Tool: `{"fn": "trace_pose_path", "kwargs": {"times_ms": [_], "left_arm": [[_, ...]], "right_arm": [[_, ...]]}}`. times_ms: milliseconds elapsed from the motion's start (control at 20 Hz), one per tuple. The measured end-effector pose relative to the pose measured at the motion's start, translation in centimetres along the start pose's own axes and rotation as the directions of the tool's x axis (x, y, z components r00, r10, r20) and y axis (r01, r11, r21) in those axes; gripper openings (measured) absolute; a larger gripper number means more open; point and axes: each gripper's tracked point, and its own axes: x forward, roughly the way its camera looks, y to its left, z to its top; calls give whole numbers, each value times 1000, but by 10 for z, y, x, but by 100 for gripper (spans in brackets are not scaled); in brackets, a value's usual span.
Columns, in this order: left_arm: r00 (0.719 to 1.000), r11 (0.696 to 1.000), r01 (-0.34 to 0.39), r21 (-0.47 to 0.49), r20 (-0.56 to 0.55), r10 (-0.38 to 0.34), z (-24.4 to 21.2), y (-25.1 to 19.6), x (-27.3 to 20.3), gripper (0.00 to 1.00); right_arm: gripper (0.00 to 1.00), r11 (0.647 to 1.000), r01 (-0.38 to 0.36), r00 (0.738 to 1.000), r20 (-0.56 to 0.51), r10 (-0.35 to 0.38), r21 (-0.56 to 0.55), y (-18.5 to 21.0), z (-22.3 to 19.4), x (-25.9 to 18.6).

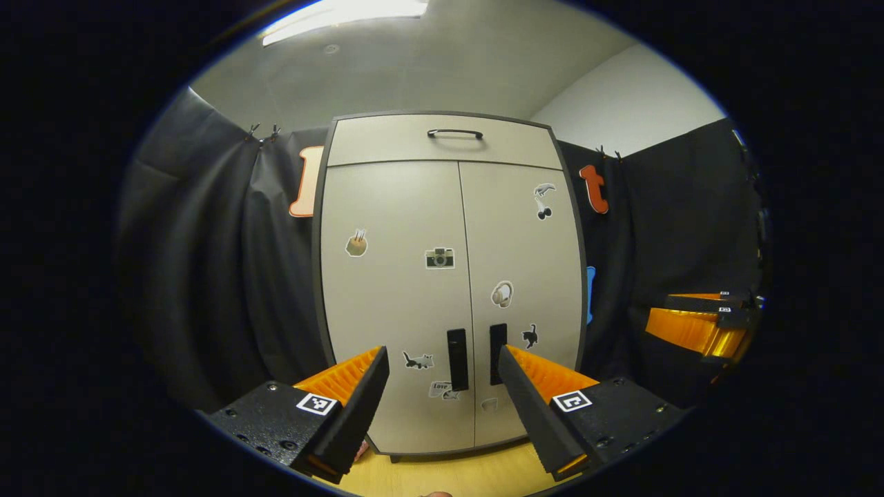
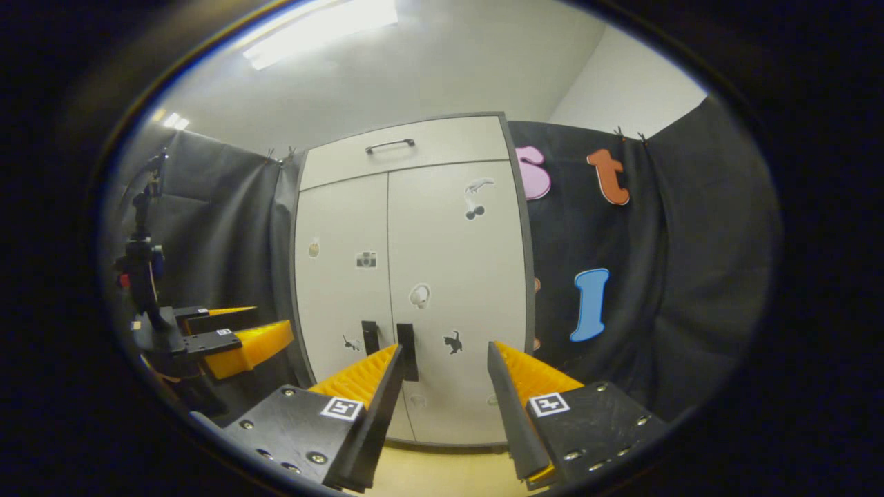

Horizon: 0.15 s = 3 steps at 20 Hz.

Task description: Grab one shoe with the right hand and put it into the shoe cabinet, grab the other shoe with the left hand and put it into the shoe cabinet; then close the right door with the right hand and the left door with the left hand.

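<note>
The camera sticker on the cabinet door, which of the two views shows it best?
The left gripper view: the camera sticker sits near the middle, seen head-on and large on the left door. In the right gripper view the same sticker is smaller and seen at an angle.

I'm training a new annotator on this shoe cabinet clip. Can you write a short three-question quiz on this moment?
1. True or false: both doors of the shoe cabinet are shut.
2. The left gripper is: A) open, holding nothing B) shut on a door handle C) shut on a shoe
3. Fill in: the right gripper is ____ and holds nothing.

Key: 1 true; 2 A; 3 open.
</note>
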Motion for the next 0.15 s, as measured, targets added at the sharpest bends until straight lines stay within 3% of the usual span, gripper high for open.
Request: {"fn": "trace_pose_path", "kwargs": {"times_ms": [150], "left_arm": [[1000,1000,-10,10,9,10,2,-26,2,97]], "right_arm": [[69,1000,-13,1000,19,13,-6,-23,7,-4]]}}
